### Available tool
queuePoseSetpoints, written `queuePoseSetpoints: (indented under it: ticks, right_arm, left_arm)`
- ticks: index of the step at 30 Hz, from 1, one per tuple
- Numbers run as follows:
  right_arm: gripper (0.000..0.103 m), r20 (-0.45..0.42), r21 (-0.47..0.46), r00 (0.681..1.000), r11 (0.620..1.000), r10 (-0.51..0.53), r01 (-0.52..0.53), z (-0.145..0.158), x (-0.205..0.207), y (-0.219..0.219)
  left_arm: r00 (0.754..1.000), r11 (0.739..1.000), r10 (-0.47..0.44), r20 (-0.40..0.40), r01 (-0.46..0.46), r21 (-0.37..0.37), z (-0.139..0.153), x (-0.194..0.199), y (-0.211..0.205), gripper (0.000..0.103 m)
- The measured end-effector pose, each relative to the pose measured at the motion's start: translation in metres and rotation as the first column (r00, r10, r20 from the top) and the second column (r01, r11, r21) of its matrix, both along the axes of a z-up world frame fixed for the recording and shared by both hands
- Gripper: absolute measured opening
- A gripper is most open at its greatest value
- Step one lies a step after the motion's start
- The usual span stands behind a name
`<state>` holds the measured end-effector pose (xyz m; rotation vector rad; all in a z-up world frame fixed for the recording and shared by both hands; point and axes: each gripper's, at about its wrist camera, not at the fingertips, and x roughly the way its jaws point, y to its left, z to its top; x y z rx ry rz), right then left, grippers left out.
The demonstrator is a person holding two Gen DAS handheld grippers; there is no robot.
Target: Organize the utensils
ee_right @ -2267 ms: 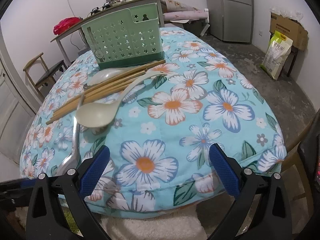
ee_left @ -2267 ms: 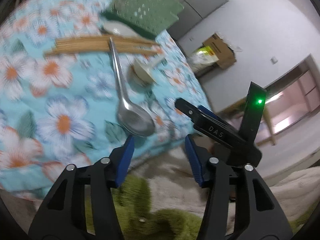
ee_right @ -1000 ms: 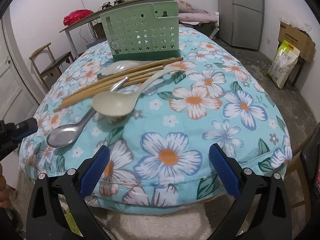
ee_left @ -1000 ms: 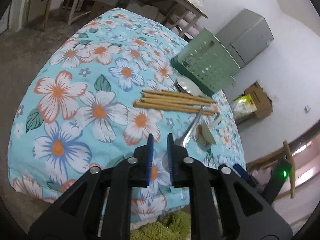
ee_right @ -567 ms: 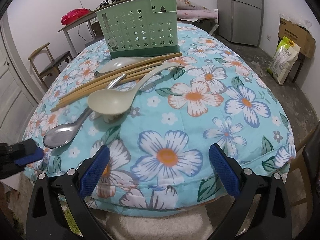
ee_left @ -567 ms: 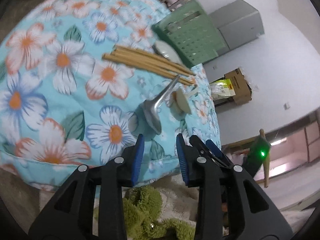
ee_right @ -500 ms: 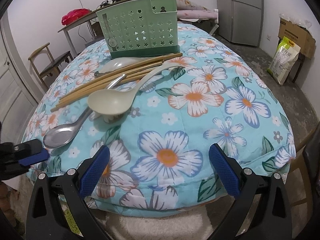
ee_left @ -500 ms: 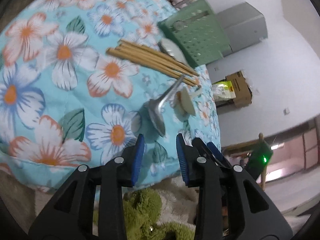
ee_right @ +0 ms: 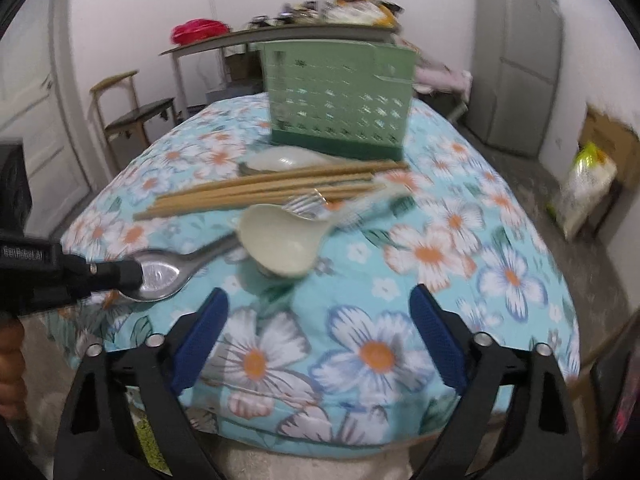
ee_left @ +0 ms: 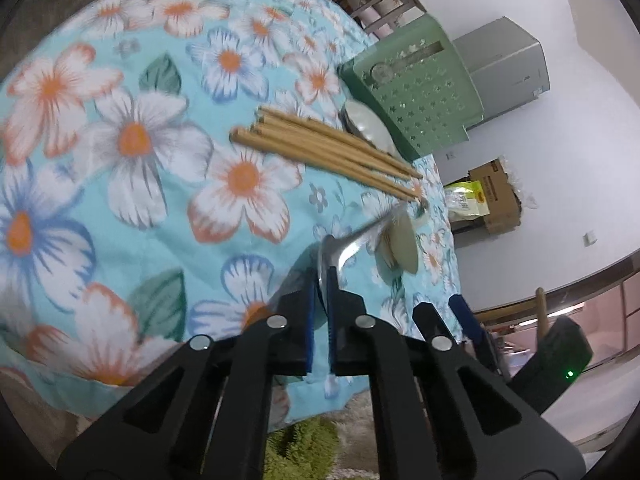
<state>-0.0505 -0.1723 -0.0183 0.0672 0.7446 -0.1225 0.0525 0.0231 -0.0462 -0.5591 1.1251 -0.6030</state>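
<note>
- The left claw (ee_left: 319, 300) is clamped on the bowl of the metal spoon (ee_right: 160, 274), its blue pads pinching the thin rim at the near edge of the desk (ee_left: 80, 376); the handle runs away from the claw toward the middle of the desk.
- Judged from its look, the spoon is stiff, light and slick. A grip on the curved bowl may let it pivot or slide, so the flat neck or handle would be the surer place to hold.
- The right claw (ee_right: 320, 336) hangs over the near edge with its jaws wide and closing a little; nothing lies between them.
- Just beyond it sits the cream plastic spoon (ee_right: 280, 240), bowl up. It is probably very light and easily tipped, and its handle is best pinched from the sides.
- Farther back lie the wooden chopsticks (ee_right: 264, 192) in a loose bundle, likely to roll or scatter.
- A pale ladle (ee_right: 280, 159) lies at the foot of the green rack (ee_right: 336, 104), which stands upright near the far edge.
</note>
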Motion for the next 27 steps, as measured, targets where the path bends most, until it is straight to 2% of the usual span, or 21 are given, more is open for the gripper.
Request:
queuePoseSetpoints:
  ticks: [6,9,14,15,18,19,23,27]
  right_arm:
    - [0.063,0.003,-0.150,0.996,0.985,0.092,-0.091,-0.001,0.014,0.027]
    - [0.051,-0.006,-0.238,0.991,0.963,0.132,-0.130,-0.004,0.022,0.042]
    - [0.034,-0.028,-0.370,0.990,0.918,0.141,-0.142,-0.013,0.037,0.057]
    - [0.027,-0.040,-0.387,0.989,0.910,0.142,-0.146,-0.016,0.041,0.059]
    - [0.008,-0.072,-0.392,0.988,0.907,0.139,-0.156,-0.021,0.049,0.060]
    - [0.005,-0.071,-0.390,0.988,0.908,0.138,-0.154,-0.020,0.049,0.059]
    - [0.005,-0.027,-0.345,0.991,0.929,0.132,-0.133,-0.002,0.044,0.049]
    - [0.004,0.013,-0.232,0.993,0.967,0.114,-0.108,0.023,0.041,0.027]
  left_arm:
    - [0.995,0.997,0.009,0.101,-0.017,0.078,0.031,-0.003,0.009,0.002]
    - [0.988,0.991,0.026,0.154,-0.046,0.123,0.049,-0.006,0.018,0.002]
    - [0.967,0.982,0.052,0.249,-0.095,0.162,0.079,-0.010,0.030,0.002]
    - [0.960,0.981,0.059,0.273,-0.107,0.165,0.087,-0.009,0.031,0.002]
    - [0.944,0.979,0.068,0.322,-0.125,0.159,0.104,-0.008,0.036,0.002]
    - [0.936,0.979,0.069,0.345,-0.130,0.158,0.111,-0.006,0.036,0.002]
    - [0.892,0.977,0.062,0.448,-0.146,0.155,0.143,0.003,0.031,0.002]
    - [0.840,0.976,0.047,0.540,-0.153,0.152,0.175,0.016,0.017,0.002]
